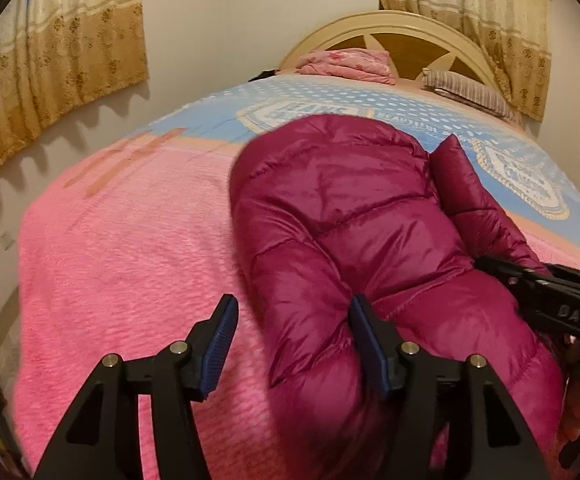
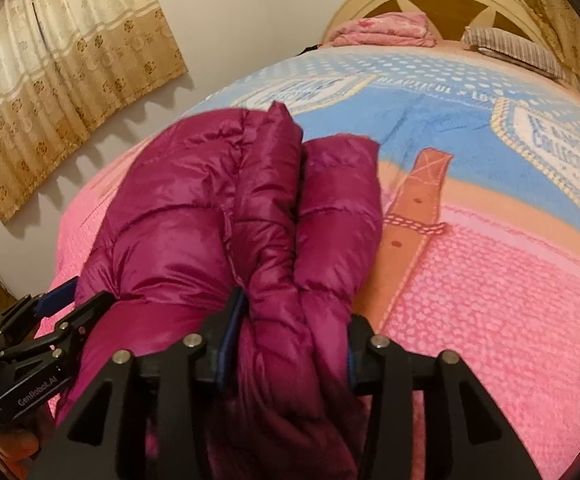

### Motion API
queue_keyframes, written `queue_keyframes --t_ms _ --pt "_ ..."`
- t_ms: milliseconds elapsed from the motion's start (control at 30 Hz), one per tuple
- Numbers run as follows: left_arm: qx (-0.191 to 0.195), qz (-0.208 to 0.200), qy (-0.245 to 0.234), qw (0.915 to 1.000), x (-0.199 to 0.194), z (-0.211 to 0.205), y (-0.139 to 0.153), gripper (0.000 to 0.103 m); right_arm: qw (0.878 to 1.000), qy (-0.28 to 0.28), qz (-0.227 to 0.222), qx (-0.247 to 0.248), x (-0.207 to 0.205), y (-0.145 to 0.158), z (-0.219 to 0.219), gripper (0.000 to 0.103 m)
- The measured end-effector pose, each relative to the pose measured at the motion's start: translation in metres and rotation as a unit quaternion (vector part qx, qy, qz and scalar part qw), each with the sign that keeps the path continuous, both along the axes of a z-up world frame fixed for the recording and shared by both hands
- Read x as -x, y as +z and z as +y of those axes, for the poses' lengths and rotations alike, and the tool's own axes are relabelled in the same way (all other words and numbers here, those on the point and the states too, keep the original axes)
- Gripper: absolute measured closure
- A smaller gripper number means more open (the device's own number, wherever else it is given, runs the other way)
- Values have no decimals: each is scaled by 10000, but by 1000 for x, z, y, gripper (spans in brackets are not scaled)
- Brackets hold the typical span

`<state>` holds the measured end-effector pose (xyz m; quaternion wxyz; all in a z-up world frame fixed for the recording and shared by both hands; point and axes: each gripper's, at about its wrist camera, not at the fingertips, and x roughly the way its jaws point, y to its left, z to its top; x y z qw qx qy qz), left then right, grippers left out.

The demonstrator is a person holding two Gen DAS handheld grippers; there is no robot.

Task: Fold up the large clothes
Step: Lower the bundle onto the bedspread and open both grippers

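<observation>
On the left, the left claw [image 1: 290, 344] is standing spread wide, pinching nothing; one blue pad is hovering over the pink bed cover [image 1: 130, 240] and the other is touching the near edge of the magenta puffer jacket [image 1: 349, 216]. The jacket is lying in the middle of the bed, already folded into a long bundle. To the right, the right claw [image 2: 290, 344] is pinching a thick fold of the jacket [image 2: 218, 200] between its pads. I judge that the folding is well advanced. The next move is probably asking the left claw to close on the free edge, so both can bring the near end over toward the headboard [image 1: 401, 30].
</observation>
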<state>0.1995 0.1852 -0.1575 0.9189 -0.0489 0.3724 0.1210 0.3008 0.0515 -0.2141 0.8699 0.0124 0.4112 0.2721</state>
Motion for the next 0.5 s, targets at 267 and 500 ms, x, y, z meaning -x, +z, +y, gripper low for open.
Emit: queue_keyframes --t_ms 267,500 --pt "-115 -698 449 9965 63 7 67 36 9959 -422 -770 192 63 64 -21 37" --pt "-125 -1202 511 9914 99 7 105 34 9898 -439 -1335 228 110 104 -16 28"
